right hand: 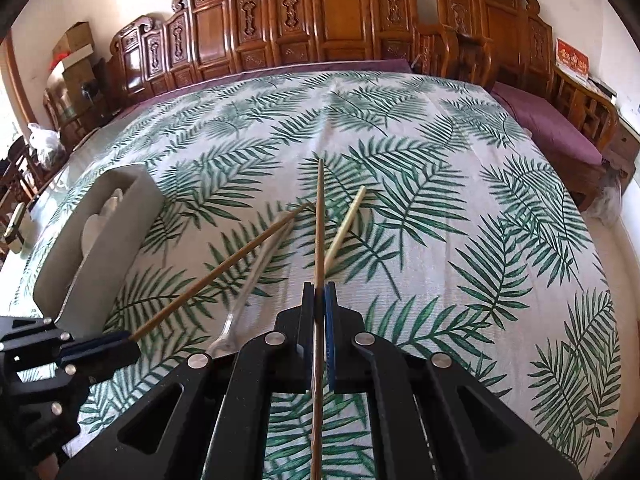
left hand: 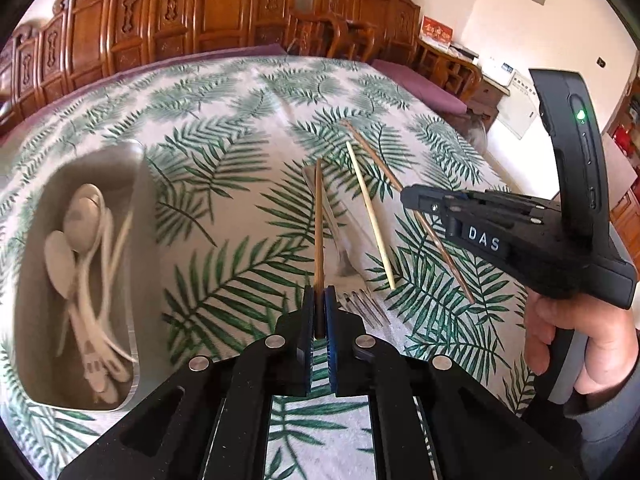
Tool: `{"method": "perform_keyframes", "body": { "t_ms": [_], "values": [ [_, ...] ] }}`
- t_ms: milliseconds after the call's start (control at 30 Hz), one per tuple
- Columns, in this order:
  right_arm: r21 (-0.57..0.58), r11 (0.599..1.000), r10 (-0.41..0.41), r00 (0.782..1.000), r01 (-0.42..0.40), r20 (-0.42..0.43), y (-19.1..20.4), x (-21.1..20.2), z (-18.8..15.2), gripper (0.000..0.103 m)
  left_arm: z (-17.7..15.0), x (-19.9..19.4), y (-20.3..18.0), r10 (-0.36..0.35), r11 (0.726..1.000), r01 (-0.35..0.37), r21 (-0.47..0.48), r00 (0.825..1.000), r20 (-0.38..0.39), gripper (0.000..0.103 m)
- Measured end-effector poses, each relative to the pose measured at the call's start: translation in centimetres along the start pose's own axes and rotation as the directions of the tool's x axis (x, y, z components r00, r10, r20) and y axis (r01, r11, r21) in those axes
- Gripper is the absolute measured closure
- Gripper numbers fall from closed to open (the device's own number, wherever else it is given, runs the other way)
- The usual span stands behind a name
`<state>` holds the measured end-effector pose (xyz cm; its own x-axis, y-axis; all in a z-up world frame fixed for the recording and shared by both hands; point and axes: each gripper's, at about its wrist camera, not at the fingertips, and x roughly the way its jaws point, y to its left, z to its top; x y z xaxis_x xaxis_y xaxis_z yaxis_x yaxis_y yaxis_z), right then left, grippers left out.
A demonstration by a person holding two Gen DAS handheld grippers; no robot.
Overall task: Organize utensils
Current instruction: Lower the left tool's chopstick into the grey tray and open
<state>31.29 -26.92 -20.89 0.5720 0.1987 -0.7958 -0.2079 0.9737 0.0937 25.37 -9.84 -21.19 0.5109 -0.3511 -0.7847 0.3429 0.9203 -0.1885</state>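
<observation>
My left gripper (left hand: 319, 312) is shut on a brown chopstick (left hand: 319, 224) that points forward above the table; it also shows in the right wrist view (right hand: 224, 268). My right gripper (right hand: 319, 308) is shut on a second brown chopstick (right hand: 319, 232), seen in the left wrist view (left hand: 380, 168) crossing under the right gripper (left hand: 416, 200). A pale chopstick (left hand: 370, 212) (right hand: 346, 224) and a clear plastic fork (left hand: 340, 240) (right hand: 256, 276) lie on the leaf-print cloth. A grey holder (left hand: 138, 216) (right hand: 132, 216) at the left holds several white spoons (left hand: 84, 224).
The leaf-print tablecloth (right hand: 440, 220) covers the whole table. Carved wooden chairs (right hand: 320, 20) line the far edge. A purple cushioned bench (right hand: 560, 136) stands at the right. Boxes (right hand: 76, 52) are stacked at the far left.
</observation>
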Motion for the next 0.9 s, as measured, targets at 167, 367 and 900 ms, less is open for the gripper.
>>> {"method": "perform_keyframes", "body": {
  "t_ms": [167, 367, 900],
  "values": [
    [-0.019, 1.000, 0.005, 1.000, -0.004, 0.015, 0.9, -0.8, -0.1, 0.097, -0.1, -2.1, 0.6, 0.021, 1.000, -0.021, 0.007, 0.999, 0.045, 0.099],
    [-0.030, 0.999, 0.032, 0.999, -0.031, 0.030, 2.1, -1.8, -0.4, 0.097, -0.2, -4.3, 1.9, 0.050, 0.999, -0.050, -0.011, 0.996, 0.076, 0.099],
    [-0.132, 0.984, 0.129, 0.989, -0.119, 0.068, 8.1, -4.6, -1.0, 0.097, -1.8, -9.4, 6.8, 0.164, 0.983, -0.152, -0.101, 0.978, 0.126, 0.099]
  ]
}}
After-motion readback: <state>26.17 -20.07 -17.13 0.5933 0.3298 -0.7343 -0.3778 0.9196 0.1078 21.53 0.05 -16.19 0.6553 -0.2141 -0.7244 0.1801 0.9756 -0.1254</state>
